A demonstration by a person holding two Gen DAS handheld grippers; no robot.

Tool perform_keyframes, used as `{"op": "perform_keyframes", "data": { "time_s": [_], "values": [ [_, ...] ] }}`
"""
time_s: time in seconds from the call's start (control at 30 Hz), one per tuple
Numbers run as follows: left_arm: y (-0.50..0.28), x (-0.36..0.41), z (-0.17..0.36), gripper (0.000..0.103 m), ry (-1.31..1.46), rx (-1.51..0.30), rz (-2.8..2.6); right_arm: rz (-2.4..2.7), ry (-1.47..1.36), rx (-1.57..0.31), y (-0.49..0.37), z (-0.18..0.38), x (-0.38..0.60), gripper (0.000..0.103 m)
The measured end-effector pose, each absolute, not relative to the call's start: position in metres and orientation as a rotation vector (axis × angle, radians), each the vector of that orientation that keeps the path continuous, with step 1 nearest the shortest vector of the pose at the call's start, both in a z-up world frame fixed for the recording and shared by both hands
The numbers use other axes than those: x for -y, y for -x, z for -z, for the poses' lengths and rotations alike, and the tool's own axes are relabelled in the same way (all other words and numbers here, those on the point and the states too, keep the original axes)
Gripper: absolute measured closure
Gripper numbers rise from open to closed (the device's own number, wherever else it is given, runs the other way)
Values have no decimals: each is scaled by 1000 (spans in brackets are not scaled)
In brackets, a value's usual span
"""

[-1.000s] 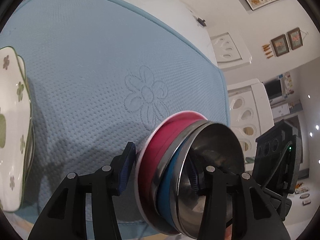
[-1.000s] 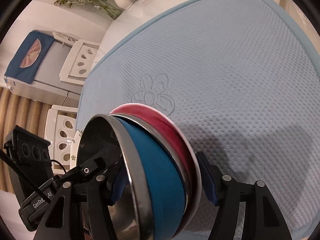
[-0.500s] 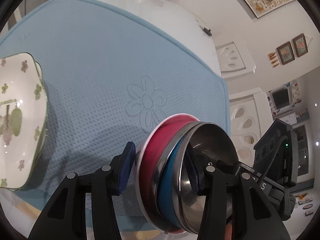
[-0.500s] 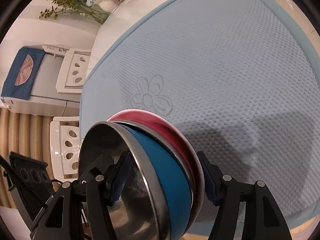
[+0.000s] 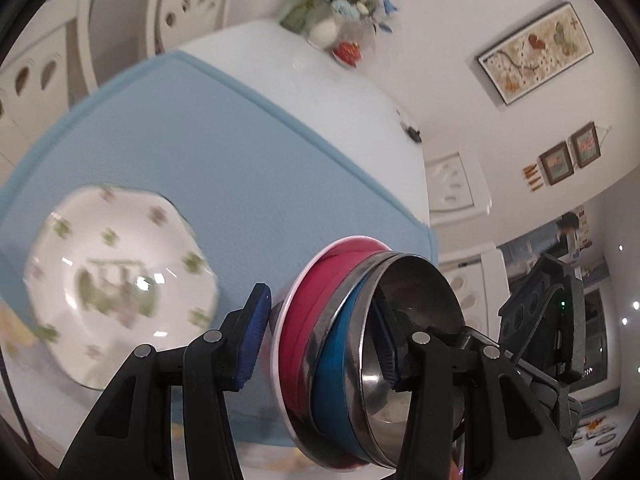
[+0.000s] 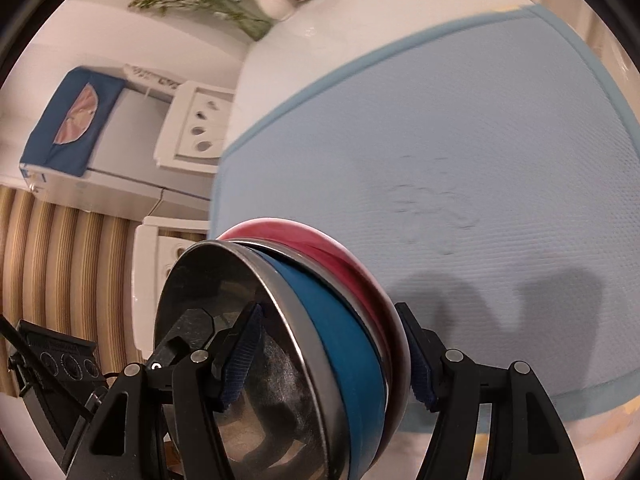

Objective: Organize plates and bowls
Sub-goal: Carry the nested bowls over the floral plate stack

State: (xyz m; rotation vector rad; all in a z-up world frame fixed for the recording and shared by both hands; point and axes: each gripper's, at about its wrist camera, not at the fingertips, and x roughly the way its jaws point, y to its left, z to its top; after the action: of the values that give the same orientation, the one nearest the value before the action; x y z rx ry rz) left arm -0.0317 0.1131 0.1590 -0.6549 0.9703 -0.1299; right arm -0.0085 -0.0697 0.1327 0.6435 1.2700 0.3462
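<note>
Both grippers hold one nested stack of bowls tilted on its side above the mat: a red bowl (image 5: 308, 316) outside and a blue bowl (image 5: 332, 364) with a steel lining (image 5: 416, 304) inside it. My left gripper (image 5: 320, 340) is shut on the stack, one pad on the red base and one inside the steel bowl. My right gripper (image 6: 332, 360) is shut on the same stack (image 6: 344, 344) from the other side. A white plate with green flowers (image 5: 116, 284) lies on the blue mat (image 5: 240, 168) at the left.
The blue mat (image 6: 460, 184) covers a white table (image 5: 320, 92). A flower vase (image 5: 324, 28) and a small red dish (image 5: 348, 52) stand at its far end. White chairs (image 6: 196, 128) stand around the table.
Both grippers have lifted and tipped back with the bowl stack in them. The flowered plate has come further into the left wrist view. The far end of the table and the vase now show.
</note>
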Motion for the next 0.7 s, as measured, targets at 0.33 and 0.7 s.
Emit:
{"op": "perform_keyframes", "data": {
  "time_s": [0.33,0.7],
  "values": [
    [41,-206,-161,59,663,-945,78,-396,-619,-1293,16,-141,-49,38],
    [51,-262,-110,59,726,-1029,82,-360,-589,-1394,9,-95,-102,38]
  ]
}}
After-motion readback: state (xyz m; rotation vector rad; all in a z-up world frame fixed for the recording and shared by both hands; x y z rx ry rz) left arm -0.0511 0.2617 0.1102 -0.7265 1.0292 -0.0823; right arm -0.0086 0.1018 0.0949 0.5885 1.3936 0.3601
